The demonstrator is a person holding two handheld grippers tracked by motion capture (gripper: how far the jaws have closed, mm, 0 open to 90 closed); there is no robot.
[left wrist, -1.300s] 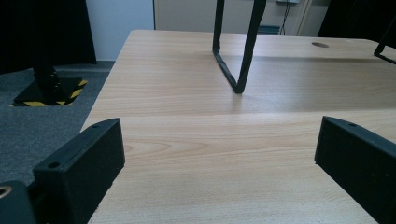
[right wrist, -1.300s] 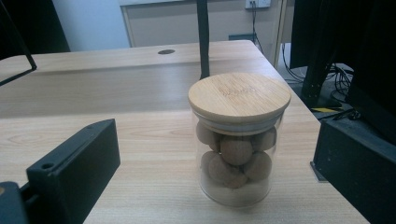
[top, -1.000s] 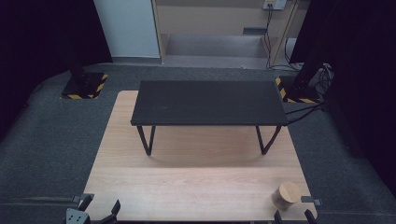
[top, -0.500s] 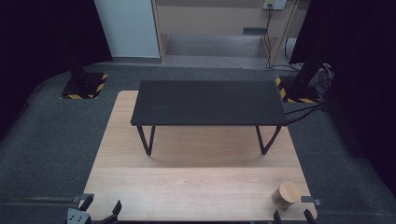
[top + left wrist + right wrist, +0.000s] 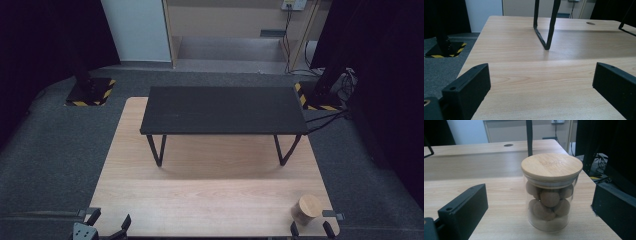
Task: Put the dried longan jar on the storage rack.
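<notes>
A clear glass jar (image 5: 550, 202) with a round wooden lid (image 5: 309, 205) stands upright on the light wooden table (image 5: 210, 200) near its front right corner. Several brown balls fill it. My right gripper (image 5: 312, 230) is open at the table's front edge, its jaws on either side of the jar and apart from the glass. My left gripper (image 5: 107, 225) is open at the front left corner, with bare tabletop between its jaws (image 5: 541, 82).
A low black bench (image 5: 222, 110) on thin metal legs (image 5: 546, 27) stands across the table's far half. Grey carpet surrounds the table. Black stand bases with yellow hazard stripes (image 5: 90, 92) and cables (image 5: 330, 117) lie at the back corners.
</notes>
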